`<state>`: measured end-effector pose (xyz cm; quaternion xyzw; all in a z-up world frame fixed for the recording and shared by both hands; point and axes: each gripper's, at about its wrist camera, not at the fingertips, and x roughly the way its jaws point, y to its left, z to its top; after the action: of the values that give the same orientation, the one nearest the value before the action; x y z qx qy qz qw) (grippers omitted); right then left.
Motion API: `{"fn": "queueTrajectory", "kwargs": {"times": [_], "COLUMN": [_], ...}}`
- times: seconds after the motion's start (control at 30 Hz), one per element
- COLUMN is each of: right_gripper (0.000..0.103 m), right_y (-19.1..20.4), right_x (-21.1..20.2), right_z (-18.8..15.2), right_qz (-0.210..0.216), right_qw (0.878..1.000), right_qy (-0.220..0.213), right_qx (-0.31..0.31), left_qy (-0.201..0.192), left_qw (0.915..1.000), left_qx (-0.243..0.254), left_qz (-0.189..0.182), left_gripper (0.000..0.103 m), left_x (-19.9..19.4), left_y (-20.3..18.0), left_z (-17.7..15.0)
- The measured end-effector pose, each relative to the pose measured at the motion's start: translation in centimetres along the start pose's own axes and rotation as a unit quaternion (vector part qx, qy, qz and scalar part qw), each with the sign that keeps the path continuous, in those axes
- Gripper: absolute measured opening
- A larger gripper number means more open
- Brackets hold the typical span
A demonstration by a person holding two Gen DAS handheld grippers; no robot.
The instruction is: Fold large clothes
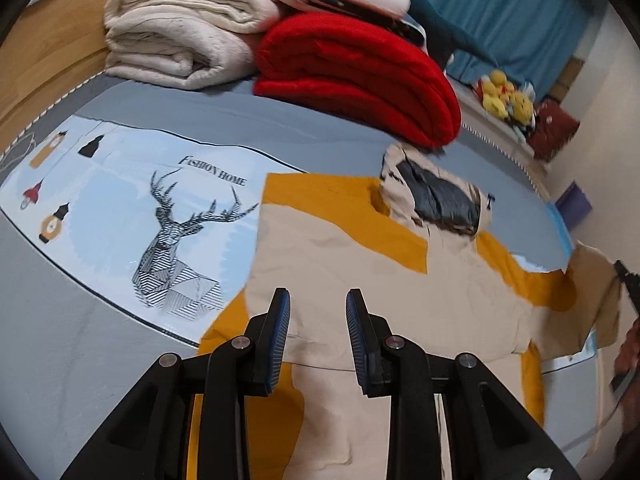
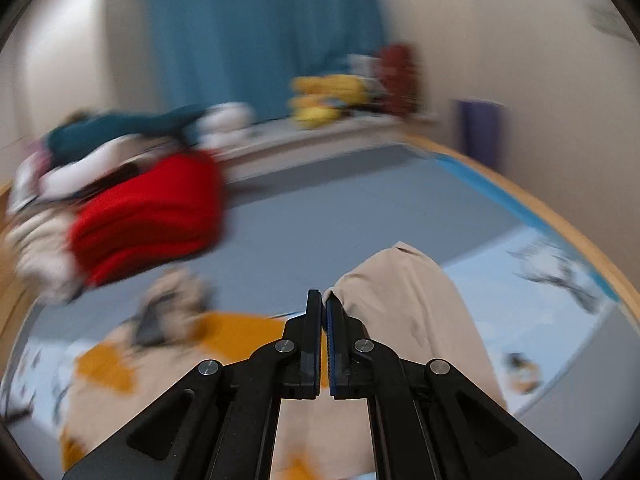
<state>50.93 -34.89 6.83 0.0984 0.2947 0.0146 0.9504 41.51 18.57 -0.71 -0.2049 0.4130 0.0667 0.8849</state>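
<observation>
A beige and mustard-yellow hooded jacket (image 1: 400, 292) lies spread on the bed, its hood (image 1: 436, 200) with dark lining toward the far side. My left gripper (image 1: 318, 300) hovers over the jacket's body, jaws apart with nothing between them. In the right wrist view my right gripper (image 2: 324, 298) is shut, and a beige sleeve (image 2: 404, 300) is pinched at its tips and hangs off to the right, lifted above the bed. The rest of the jacket (image 2: 160, 360) shows blurred below on the left. That raised sleeve (image 1: 592, 300) also shows at the left wrist view's right edge.
A folded red blanket (image 1: 360, 80) and a cream blanket (image 1: 176, 36) with more bedding on top are stacked at the bed's far end. The grey bedspread has a deer print (image 1: 176, 232). Yellow plush toys (image 1: 506, 96) sit on a ledge by a teal curtain (image 1: 500, 8).
</observation>
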Motion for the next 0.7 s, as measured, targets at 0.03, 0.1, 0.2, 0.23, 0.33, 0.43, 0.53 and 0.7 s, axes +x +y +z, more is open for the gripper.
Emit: {"fn": "queueTrajectory", "kwargs": {"times": [0.03,0.1,0.2,0.23,0.33,0.43,0.53,0.7], "right_gripper": [0.003,0.003,0.007,0.008,0.009,0.009,0.015,0.037], "right_y": [3.1,8.5,15.0,16.5,18.8,17.6,14.2,9.3], "right_x": [0.0,0.3,2.6,3.4,4.7,2.4,-1.0,-1.1], "right_z": [-0.8,-3.0,-7.6,-9.1,-13.2,-13.7,-12.4,-12.4], "right_qz": [0.033,0.084,0.161,0.173,0.135,0.127,0.095,0.057], "right_qw": [0.999,0.995,0.978,0.971,0.962,0.966,0.980,0.982], "right_qy": [0.011,0.040,0.132,0.164,0.232,0.225,0.175,0.161], "right_qx": [-0.007,-0.021,-0.022,-0.027,-0.051,-0.020,0.019,0.081], "left_qy": [-0.002,-0.004,-0.004,-0.001,0.011,0.013,0.017,0.034], "left_qw": [1.0000,0.9999,0.9994,0.9992,0.9987,0.9988,0.9989,0.9984], "left_qx": [-0.005,-0.012,-0.027,-0.030,-0.033,-0.024,-0.018,0.013], "left_qz": [-0.004,-0.009,-0.022,-0.026,-0.037,-0.040,-0.041,-0.045], "left_gripper": [0.026,0.026,0.026,0.026,0.026,0.026,0.026,0.026], "left_x": [-0.4,-0.8,-1.3,-1.3,-1.0,-0.9,-0.5,1.1], "left_y": [0.4,0.8,1.3,1.4,1.4,1.0,0.4,-2.3], "left_z": [0.2,0.4,0.7,0.7,0.6,0.6,0.3,-0.9]}}
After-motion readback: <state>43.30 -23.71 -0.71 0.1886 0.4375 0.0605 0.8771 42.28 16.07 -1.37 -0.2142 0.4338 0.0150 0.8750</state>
